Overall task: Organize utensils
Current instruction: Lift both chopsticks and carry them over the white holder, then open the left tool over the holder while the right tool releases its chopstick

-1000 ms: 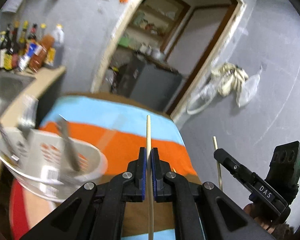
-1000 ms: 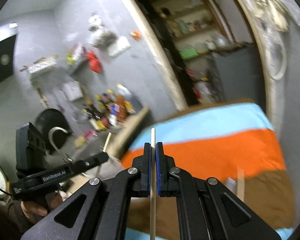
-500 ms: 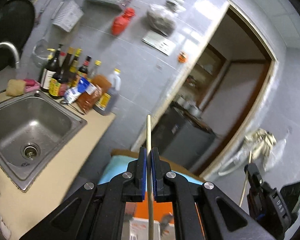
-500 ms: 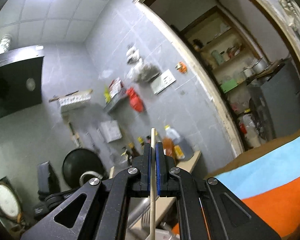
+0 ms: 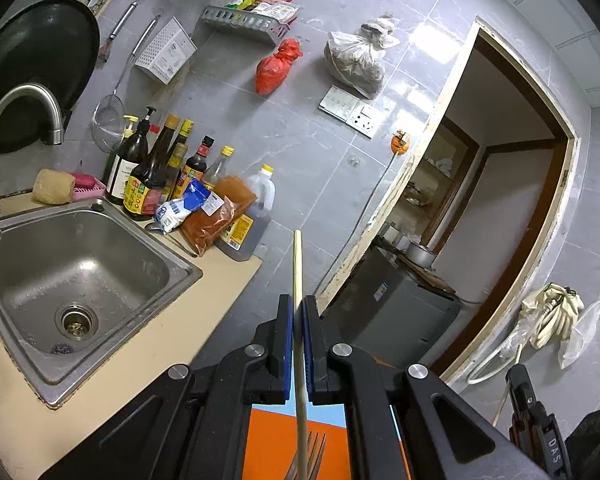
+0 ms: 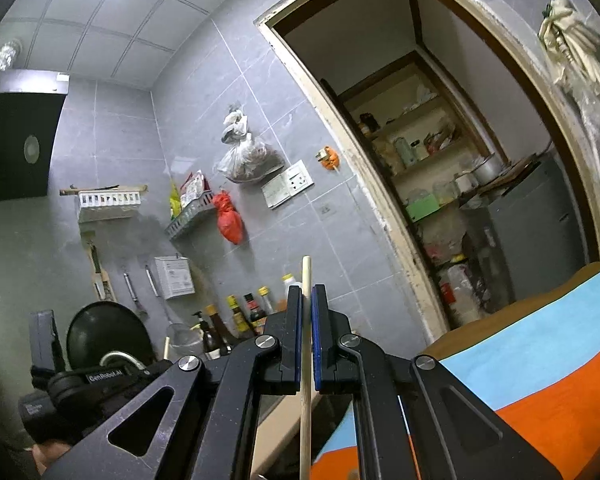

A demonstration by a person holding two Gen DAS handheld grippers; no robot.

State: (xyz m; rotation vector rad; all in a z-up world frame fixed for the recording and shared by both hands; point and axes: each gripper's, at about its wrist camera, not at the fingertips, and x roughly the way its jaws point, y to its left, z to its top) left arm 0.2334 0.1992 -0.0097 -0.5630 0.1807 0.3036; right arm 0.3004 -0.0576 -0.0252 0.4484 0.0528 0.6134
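Note:
My left gripper point(image 5: 297, 305) is shut on a pale wooden chopstick point(image 5: 297, 264) that sticks out past the pads toward the tiled wall. Below it, fork tines point(image 5: 312, 454) show over an orange cloth. The other gripper's body point(image 5: 534, 412) appears at lower right with its own chopstick point(image 5: 509, 384). In the right wrist view, my right gripper point(image 6: 306, 296) is shut on a second wooden chopstick point(image 6: 306, 276), held up toward the wall. The left gripper's body point(image 6: 88, 380) sits at lower left.
A steel sink point(image 5: 64, 280) with a curved tap point(image 5: 24, 100) lies left, with sauce bottles point(image 5: 152, 168) and packets point(image 5: 216, 212) behind it on the beige counter point(image 5: 148, 360). A striped blue and orange cloth point(image 6: 540, 380) covers the table. An open doorway point(image 6: 440, 160) leads to shelves.
Both grippers swung up and left, away from the striped cloth and the white utensil basket, toward the sink and wall. Each kept hold of its chopstick.

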